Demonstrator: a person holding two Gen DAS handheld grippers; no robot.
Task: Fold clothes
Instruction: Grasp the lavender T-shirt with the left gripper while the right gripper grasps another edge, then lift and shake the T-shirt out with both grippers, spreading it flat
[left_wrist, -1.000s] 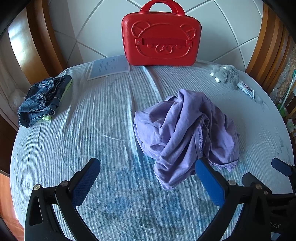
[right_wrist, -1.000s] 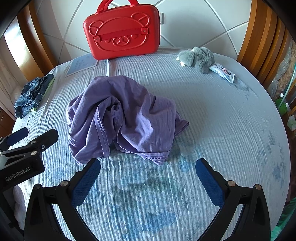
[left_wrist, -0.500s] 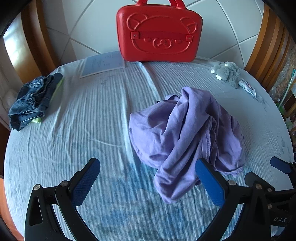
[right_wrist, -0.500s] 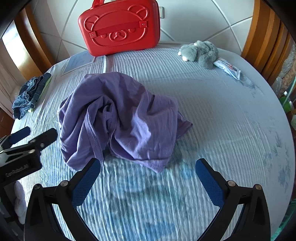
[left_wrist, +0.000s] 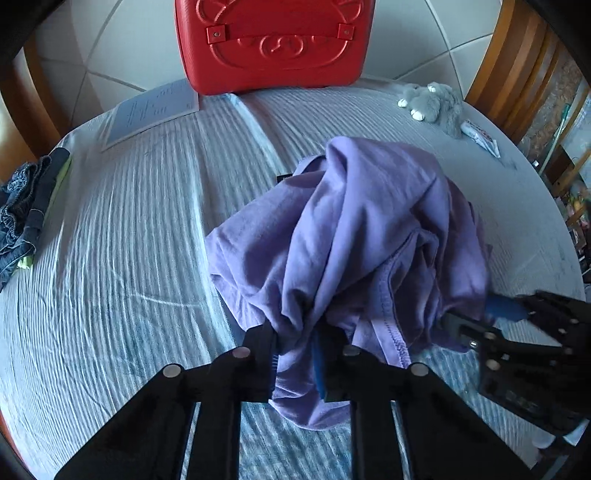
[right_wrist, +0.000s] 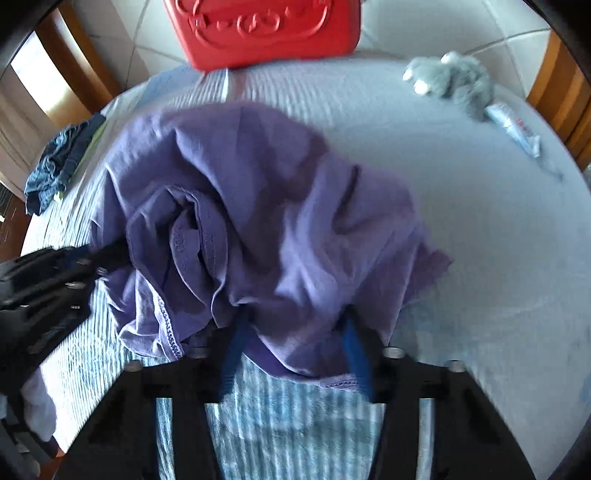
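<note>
Both grippers are on the near edge of the crumpled purple cotton shirt (left_wrist: 369, 229)

Left gripper (left_wrist: 295, 354) pinches a bunched fold; right gripper (right_wrist: 295, 350), half-spread, straddles the hem; the heap lies straight ahead.

Crumpled garment (left_wrist: 369, 229) — plain lilac-purple, matching stitching. Tablecloth (left_wrist: 122, 258) — pale blue-white ribbing, darker blue blotches near front. Case (left_wrist: 273, 40): glossy red, embossed bear face. Plush toy (left_wrist: 432, 101): grey, white paws. Folded denim (left_wrist: 22, 206): dark blue, lime-green edge. Gripper pads (right_wrist: 354, 350): blue on black frames.
</note>
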